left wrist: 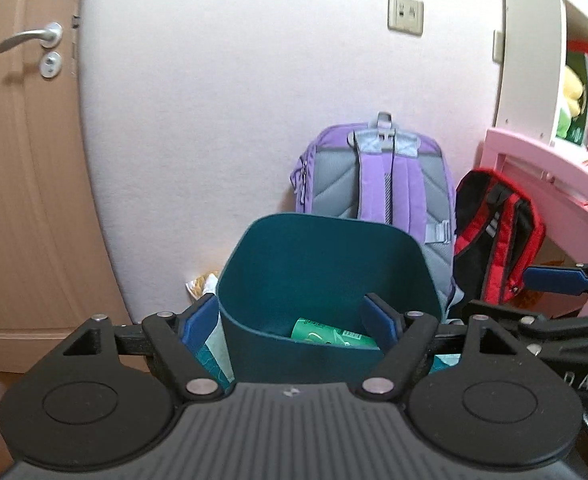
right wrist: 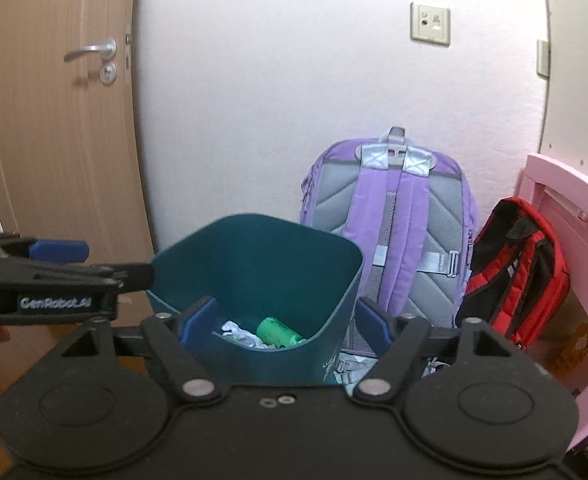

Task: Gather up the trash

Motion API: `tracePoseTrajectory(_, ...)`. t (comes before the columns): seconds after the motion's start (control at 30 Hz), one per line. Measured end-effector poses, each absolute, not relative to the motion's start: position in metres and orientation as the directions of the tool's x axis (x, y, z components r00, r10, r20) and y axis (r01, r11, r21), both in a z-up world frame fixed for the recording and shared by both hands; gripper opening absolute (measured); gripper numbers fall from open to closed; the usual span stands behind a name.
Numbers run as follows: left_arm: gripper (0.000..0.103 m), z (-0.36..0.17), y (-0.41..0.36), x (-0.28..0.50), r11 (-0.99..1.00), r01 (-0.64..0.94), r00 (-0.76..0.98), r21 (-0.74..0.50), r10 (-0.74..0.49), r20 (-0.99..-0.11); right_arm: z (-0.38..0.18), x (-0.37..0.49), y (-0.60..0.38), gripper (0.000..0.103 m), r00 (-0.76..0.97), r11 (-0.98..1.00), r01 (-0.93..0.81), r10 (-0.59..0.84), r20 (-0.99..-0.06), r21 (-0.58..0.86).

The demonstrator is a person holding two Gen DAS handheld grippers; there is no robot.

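Left wrist view: dark teal bin (left wrist: pixel 326 264) just ahead of both tongs, trash already inside.
Left tongs (left wrist: pixel 294 320) and right tongs (right wrist: pixel 281 320) both stand apart, empty, each straddling a wall of the bin without pressing it. Green wrapper (left wrist: pixel 334 334) and crumpled white paper (right wrist: pixel 241 334) lie at the bottom. Thin, smooth, flexible walls will likely buckle if knocked, so I'd lift clear. Beyond: padded purple backpack (left wrist: pixel 378 176), red backpack (left wrist: pixel 498 240).
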State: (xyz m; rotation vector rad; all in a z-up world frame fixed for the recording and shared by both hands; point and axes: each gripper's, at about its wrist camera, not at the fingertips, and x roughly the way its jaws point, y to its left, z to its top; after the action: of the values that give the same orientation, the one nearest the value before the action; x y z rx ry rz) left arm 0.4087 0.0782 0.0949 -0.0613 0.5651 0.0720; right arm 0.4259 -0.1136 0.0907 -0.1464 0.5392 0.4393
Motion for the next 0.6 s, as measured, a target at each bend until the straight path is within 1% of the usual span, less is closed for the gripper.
tracePoseTrajectory(0.2,0.080,0.108,0.075,0.367,0.997,-0.072,0.861,-0.024,0.050,-0.506,0.108,0.397,-0.120,0.086,0.782,0.894,-0.449,0.391,-0.485,-0.003)
tracePoseTrajectory(0.33,0.082,0.116,0.072,0.339,0.998,-0.059,0.878,-0.022,0.042,-0.477,0.116,0.376,-0.121,0.094,0.786,0.885,-0.465,0.416,-0.457,0.005)
tracePoseTrajectory(0.4,0.085,0.118,0.072,0.327,0.998,-0.061,0.886,-0.021,0.044,-0.463,0.119,0.364,-0.122,0.100,0.783,0.878,-0.478,0.433,-0.446,0.014)
tracePoseTrajectory(0.47,0.095,0.121,0.072,0.314,0.998,-0.061,0.893,-0.020,0.046,-0.448,0.120,0.353,-0.122,0.103,0.785,0.874,-0.485,0.443,-0.434,0.015)
tracePoseTrajectory(0.53,0.101,0.123,0.072,0.302,0.997,-0.076,0.901,-0.016,0.062,-0.429,0.121,0.345,-0.123,0.103,0.781,0.869,-0.495,0.455,-0.428,0.019)
tracePoseTrajectory(0.6,0.101,0.124,0.072,0.293,0.996,-0.085,0.907,-0.012,0.073,-0.415,0.121,0.337,-0.124,0.103,0.777,0.863,-0.504,0.465,-0.425,0.023)
